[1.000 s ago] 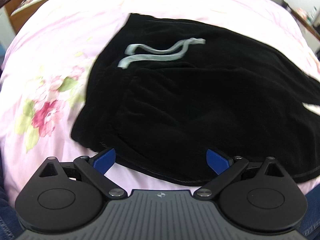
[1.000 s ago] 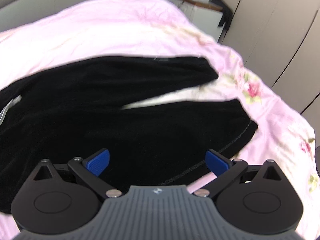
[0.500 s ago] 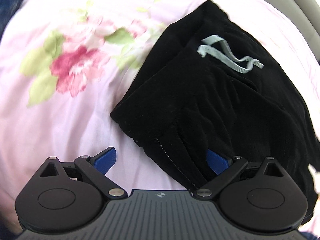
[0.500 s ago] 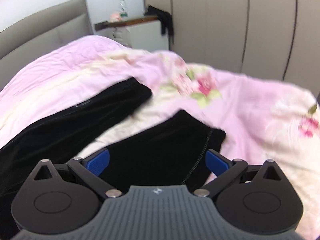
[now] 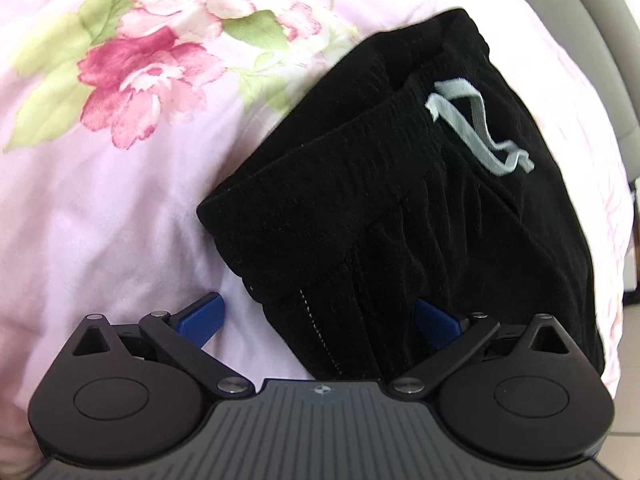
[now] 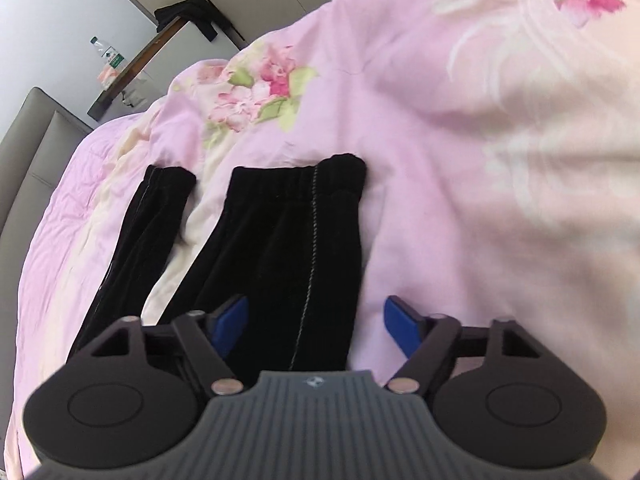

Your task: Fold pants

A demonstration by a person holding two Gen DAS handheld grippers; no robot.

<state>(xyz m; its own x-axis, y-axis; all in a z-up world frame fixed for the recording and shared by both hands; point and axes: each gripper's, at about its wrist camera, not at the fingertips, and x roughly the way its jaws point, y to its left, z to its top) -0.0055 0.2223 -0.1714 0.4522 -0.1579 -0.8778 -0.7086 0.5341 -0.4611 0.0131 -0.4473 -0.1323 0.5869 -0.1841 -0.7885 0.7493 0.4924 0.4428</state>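
Black pants lie on a pink floral bedspread. The left wrist view shows their waist end [image 5: 400, 208] with a grey drawstring [image 5: 476, 132]. My left gripper [image 5: 320, 316] is open, its jaws on either side of the waistband's near corner, low over the cloth. The right wrist view shows the two leg cuffs: the nearer leg [image 6: 288, 240] and the farther leg [image 6: 148, 216], lying apart. My right gripper [image 6: 316, 320] is open over the nearer leg's right edge, one finger above the cloth, the other above the bedspread.
The bedspread [image 6: 480, 160] spreads wide to the right of the legs. A grey headboard [image 6: 36, 136] and a side table with a bottle [image 6: 106, 60] stand beyond the bed. Floor shows past the bed's edge [image 5: 628, 320] in the left wrist view.
Both grippers have swung outwards along the pants: the left to the waistband corner, the right to the leg cuffs. Both have come lower and closer to the cloth. The jaws stayed open.
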